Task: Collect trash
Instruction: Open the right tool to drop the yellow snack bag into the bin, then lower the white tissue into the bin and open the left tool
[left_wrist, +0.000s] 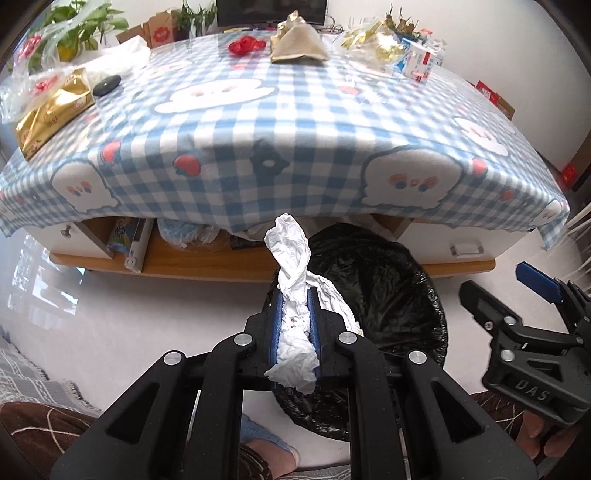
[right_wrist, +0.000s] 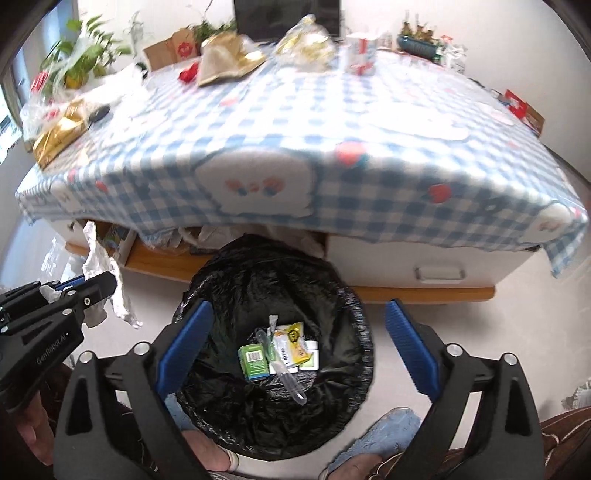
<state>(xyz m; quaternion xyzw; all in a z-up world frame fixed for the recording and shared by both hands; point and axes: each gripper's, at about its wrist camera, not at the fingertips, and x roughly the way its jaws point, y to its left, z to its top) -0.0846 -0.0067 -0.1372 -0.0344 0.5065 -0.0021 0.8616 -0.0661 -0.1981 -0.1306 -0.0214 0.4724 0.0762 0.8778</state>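
Note:
My left gripper (left_wrist: 294, 295) is shut on a crumpled white tissue (left_wrist: 290, 254), which sticks up past the fingertips and hangs out behind the pads. It sits just left of a bin lined with a black bag (left_wrist: 380, 291). In the right wrist view my right gripper (right_wrist: 298, 325) stands wide open directly above the black-lined bin (right_wrist: 221, 280), nothing between its blue pads (right_wrist: 184, 343). Inside the bin lie a green box (right_wrist: 253, 360), a yellow packet (right_wrist: 291, 341) and a clear tube (right_wrist: 291, 387). The left gripper (right_wrist: 99, 286) with the tissue (right_wrist: 94, 258) shows at the left.
A low table under a blue checked cloth (left_wrist: 295, 122) stands behind the bin. On it lie gold bags (left_wrist: 55, 110), a tan pouch (left_wrist: 297, 44), red scraps (left_wrist: 245, 46), a milk carton (left_wrist: 419, 61) and wrappers. A person's slippered feet (right_wrist: 384, 439) flank the bin.

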